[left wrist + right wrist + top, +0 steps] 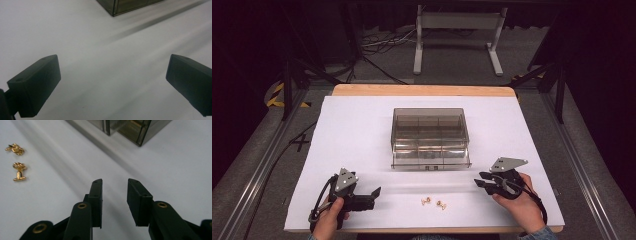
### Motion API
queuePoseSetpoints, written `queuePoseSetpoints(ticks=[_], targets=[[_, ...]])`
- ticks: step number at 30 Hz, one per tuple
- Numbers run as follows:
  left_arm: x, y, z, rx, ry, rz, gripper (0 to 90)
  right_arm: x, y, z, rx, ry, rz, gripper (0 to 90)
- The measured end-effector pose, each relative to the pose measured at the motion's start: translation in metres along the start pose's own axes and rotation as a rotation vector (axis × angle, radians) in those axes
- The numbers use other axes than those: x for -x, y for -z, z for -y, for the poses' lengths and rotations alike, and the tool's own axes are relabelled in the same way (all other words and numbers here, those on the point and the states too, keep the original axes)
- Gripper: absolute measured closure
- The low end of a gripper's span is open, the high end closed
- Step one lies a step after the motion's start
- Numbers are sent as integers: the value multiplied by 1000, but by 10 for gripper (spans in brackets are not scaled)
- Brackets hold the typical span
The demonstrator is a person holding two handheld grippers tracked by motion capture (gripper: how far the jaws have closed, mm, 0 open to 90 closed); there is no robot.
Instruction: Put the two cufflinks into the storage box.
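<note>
White paper covers the table (342,130). My left gripper (373,193) hangs wide open and empty at near left; my right gripper (479,182), jaws partly parted, holds nothing at near right. Between them lie two small gold fasteners (433,202), near the smoky compartment box (430,137). I judge a low, centred pinch best.

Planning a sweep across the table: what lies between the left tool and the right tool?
In the high view, two small gold pieces lie on the white sheet between the left tool and right tool, both open.
</note>
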State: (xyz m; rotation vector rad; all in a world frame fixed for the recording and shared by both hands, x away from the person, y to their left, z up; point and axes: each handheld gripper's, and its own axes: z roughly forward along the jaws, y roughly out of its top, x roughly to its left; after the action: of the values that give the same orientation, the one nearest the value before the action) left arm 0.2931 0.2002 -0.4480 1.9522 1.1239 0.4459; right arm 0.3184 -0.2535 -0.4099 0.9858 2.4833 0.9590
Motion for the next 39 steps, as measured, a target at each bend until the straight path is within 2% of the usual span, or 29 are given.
queuePoseSetpoints(ticks=[8,19,31,39], targets=[[0,0,0,-3,-7,-6,4,-8,16,-11,-3,39,-30,633],[0,1,0,-5,-10,-8,4,-24,28,-29,-57,125,-84,633],[0,1,1,-11,-16,-7,4,-37,32,-47,-97,185,-136,634],[0,2,1,-9,-23,4,4,-43,28,-57,-93,220,-171,656]])
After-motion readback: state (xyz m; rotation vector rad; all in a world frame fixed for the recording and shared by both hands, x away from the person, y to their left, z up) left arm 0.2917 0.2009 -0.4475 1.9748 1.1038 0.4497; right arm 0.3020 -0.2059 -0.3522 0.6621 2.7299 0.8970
